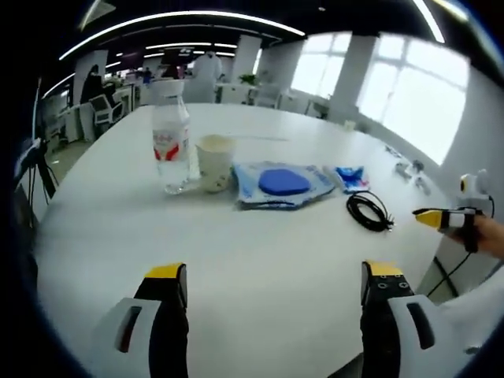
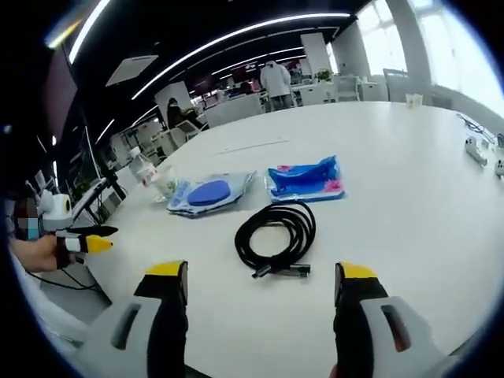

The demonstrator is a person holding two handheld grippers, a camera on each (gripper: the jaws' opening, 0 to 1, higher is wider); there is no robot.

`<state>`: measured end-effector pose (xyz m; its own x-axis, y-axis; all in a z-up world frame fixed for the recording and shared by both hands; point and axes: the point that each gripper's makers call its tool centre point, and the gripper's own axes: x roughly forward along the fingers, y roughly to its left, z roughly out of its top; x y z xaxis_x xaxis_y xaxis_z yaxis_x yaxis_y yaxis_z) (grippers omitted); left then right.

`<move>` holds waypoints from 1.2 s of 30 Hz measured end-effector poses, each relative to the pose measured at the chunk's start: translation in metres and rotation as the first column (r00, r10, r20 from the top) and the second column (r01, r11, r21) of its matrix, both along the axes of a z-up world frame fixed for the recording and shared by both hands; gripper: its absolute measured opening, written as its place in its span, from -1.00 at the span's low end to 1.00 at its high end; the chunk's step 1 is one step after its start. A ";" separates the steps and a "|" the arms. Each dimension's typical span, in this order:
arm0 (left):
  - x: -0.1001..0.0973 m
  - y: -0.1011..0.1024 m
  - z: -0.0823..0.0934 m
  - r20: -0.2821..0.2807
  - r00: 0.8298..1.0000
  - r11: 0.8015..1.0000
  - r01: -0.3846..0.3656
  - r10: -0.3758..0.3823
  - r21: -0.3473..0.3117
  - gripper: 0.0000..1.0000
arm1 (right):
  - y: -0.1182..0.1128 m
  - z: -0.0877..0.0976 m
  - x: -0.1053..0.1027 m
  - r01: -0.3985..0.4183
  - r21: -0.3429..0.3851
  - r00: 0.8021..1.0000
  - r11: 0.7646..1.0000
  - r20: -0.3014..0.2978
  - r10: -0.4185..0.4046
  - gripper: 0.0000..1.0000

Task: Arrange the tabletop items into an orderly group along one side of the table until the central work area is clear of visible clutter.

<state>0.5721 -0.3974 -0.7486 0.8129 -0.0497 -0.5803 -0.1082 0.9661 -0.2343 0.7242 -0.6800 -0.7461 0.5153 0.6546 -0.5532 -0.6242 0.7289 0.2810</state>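
Hovering over the white table (image 2: 409,157), the right gripper (image 2: 264,295) has its jaws spread with nothing between them, and the coiled black cable (image 2: 277,235) lies just ahead of its tips. That cable looks light and floppy; a pinch across the bundled loops, or near the stiff plug end toward the gripper, would probably keep it from uncoiling. The left gripper (image 1: 276,295) is likewise spread and empty over bare tabletop.

Beyond the cable lies a blue wipes-style pack (image 2: 305,178), soft and crinkly, likely best taken by an edge. Beside it a clear plastic bag (image 2: 206,194) holds a flat blue round pad; the film looks slippery and may sag, so gripping a seam seems safest.

Further out, in the left gripper view, a paper cup (image 1: 214,161) stands upright, touching or just beside a plastic water bottle (image 1: 171,146). The cup seems light and crushable, and its contents cannot be seen. The bottle is clear with a red label; its fill level is hard to judge, so its weight is uncertain, and the ribbed body should offer a fair hold.
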 end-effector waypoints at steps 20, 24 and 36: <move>-0.030 0.035 -0.004 -0.011 1.000 1.000 -0.027 0.028 0.013 0.76 | -0.014 -0.003 -0.012 0.049 -0.005 0.999 0.999 -0.019 -0.049 0.50; -0.025 0.032 -0.003 -0.005 1.000 1.000 -0.017 0.017 0.007 0.75 | -0.018 -0.005 -0.010 0.051 -0.008 0.998 0.999 -0.021 -0.051 0.50; -0.018 0.033 -0.005 0.013 0.999 0.998 -0.039 0.040 -0.039 0.72 | -0.025 -0.012 -0.012 0.094 0.024 0.994 0.995 -0.056 -0.092 0.47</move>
